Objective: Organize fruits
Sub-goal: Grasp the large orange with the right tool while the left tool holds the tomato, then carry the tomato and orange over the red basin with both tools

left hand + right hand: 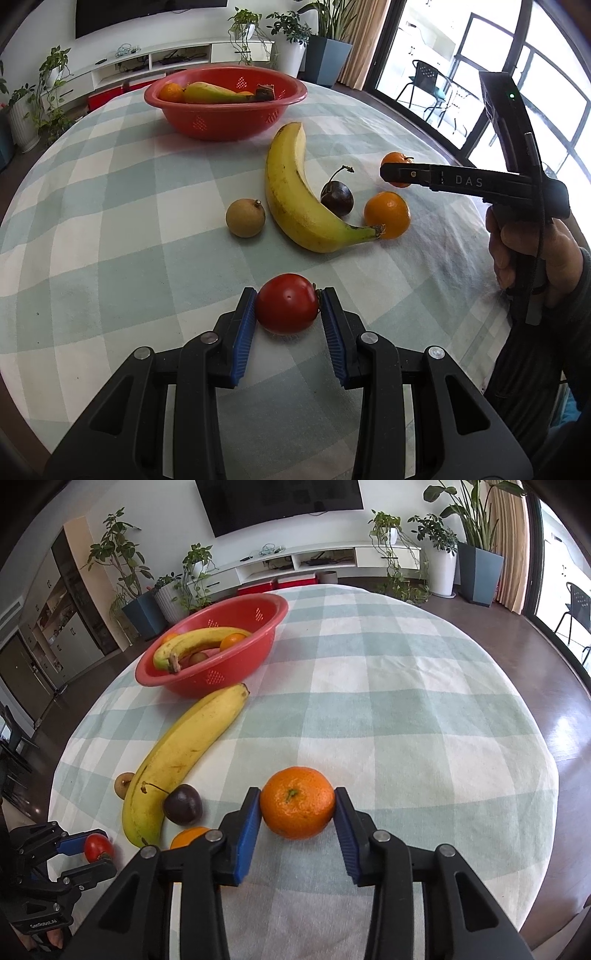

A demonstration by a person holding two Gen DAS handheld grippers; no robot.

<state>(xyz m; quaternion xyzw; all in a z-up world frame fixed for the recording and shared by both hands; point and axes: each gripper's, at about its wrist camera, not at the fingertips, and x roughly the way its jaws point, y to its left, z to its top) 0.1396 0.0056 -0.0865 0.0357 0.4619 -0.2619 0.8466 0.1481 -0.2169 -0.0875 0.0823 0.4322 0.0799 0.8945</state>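
- The left gripper (pixel 288 295) is clamped on a red tomato (pixel 287 303), both blue pads pressed to its sides; the tomato is glossy, with a small dimple on top, and sits on the tablecloth (pixel 110 229) at the near edge.
- The right gripper (pixel 297 801) has its blue pads against both sides of an orange (pixel 297 802); the peel is pebbled with a green stem stub on top, and it rests on the cloth.
- A long yellow banana (pixel 295 195) with brown flecks lies in the middle, its stem touching a second orange (pixel 388 215).
- A dark plum (pixel 337 199) with a curled stalk sits tucked in the banana's curve, between it and the second orange.
- A small tan round fruit (pixel 245 218) lies just beside the banana on its other side.
- A red bowl (pixel 225 122) with perforated walls stands at the far side, holding another banana, oranges and some smaller fruit.
- Open room: the checked green-and-white cloth is bare to the left of the fruit in the left wrist view, and broad and bare beyond and to the right of the held orange in the right wrist view; the round table's edge drops off to dark floor there.
- Writing: "DAS" reads on the right gripper's finger in the left wrist view; small lettering on the left gripper's body is too small to read surely.
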